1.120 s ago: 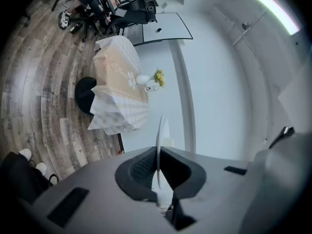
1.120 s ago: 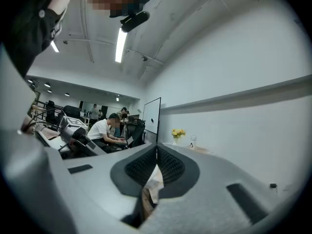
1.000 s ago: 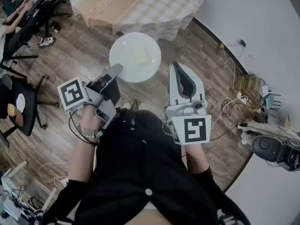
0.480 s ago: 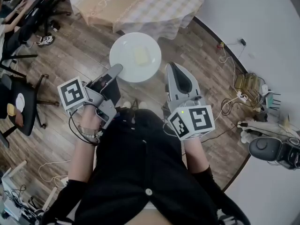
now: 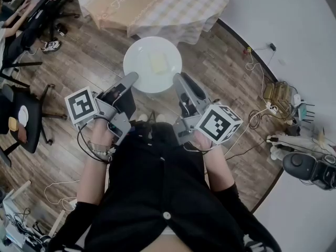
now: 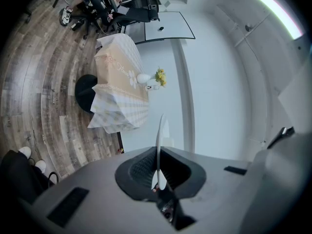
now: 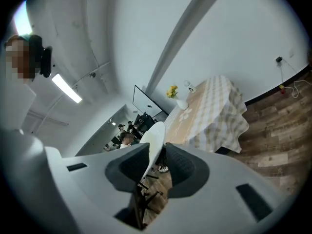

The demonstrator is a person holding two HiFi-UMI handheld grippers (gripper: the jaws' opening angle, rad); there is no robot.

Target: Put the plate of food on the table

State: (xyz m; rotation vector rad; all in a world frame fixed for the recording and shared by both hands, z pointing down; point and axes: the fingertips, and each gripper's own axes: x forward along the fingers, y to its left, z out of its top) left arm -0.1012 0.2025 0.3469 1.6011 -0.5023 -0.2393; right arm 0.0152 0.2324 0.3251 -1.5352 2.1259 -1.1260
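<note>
A white plate with a pale slab of food hangs level above the wood floor, just short of the round table with its checked cloth. My left gripper is shut on the plate's near-left rim; the left gripper view shows the plate edge-on, pinched between the pads. My right gripper is at the near-right rim. Its jaws are opening, and the plate's rim stands between them with a gap on one side. The table lies ahead.
A white vase with yellow flowers stands on the table. Office chairs and seated people are at the left. Cables and a power strip run along the white wall at the right, near a black device.
My right gripper has rolled and swung left to the plate's near-right rim, and its jaws have parted around that rim. The left gripper and the plate have stayed put.
</note>
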